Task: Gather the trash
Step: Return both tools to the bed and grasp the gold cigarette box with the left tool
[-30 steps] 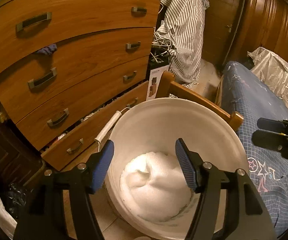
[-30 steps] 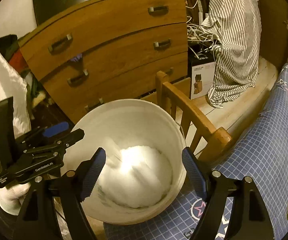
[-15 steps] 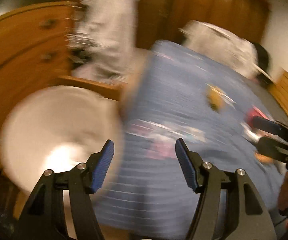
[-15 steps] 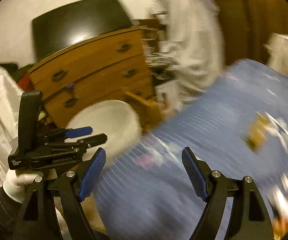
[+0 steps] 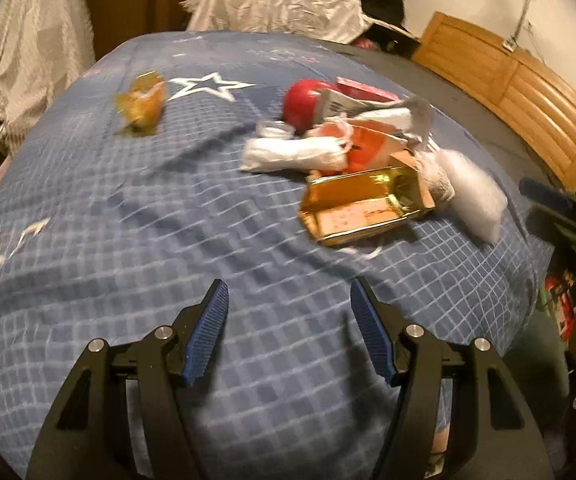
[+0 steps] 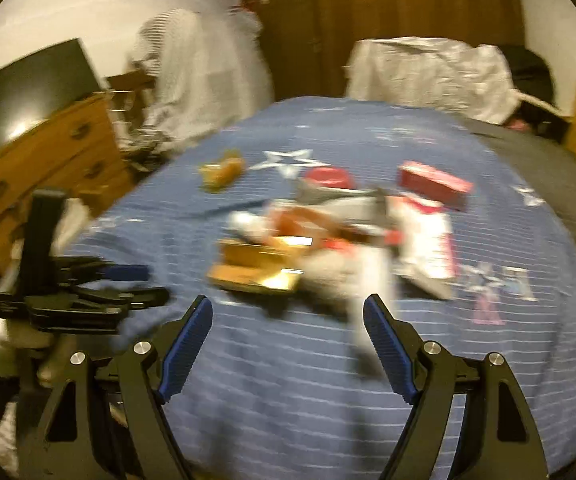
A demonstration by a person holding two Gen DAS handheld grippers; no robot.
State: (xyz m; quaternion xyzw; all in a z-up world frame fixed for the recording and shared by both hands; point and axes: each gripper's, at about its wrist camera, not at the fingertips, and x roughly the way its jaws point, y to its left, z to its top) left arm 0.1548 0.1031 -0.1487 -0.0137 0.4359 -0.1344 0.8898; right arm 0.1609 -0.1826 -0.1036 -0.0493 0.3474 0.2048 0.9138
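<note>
A heap of trash lies on the blue checked bedspread: a gold box, a white plastic wrap, a red round lid, a red carton, white fluff. A yellow wrapper lies apart to the left. My left gripper is open and empty above the near bedspread. My right gripper is open and empty, short of the gold box. The left gripper shows at the right wrist view's left edge.
A wooden dresser stands left of the bed, with striped clothes hanging behind it. A crumpled silver sheet lies at the bed's far end. A wooden headboard is at the right. Both views are blurred.
Both grippers have swung right, away from the white bucket by the dresser, and now face the trash on the bed. Both stay open and empty.
</note>
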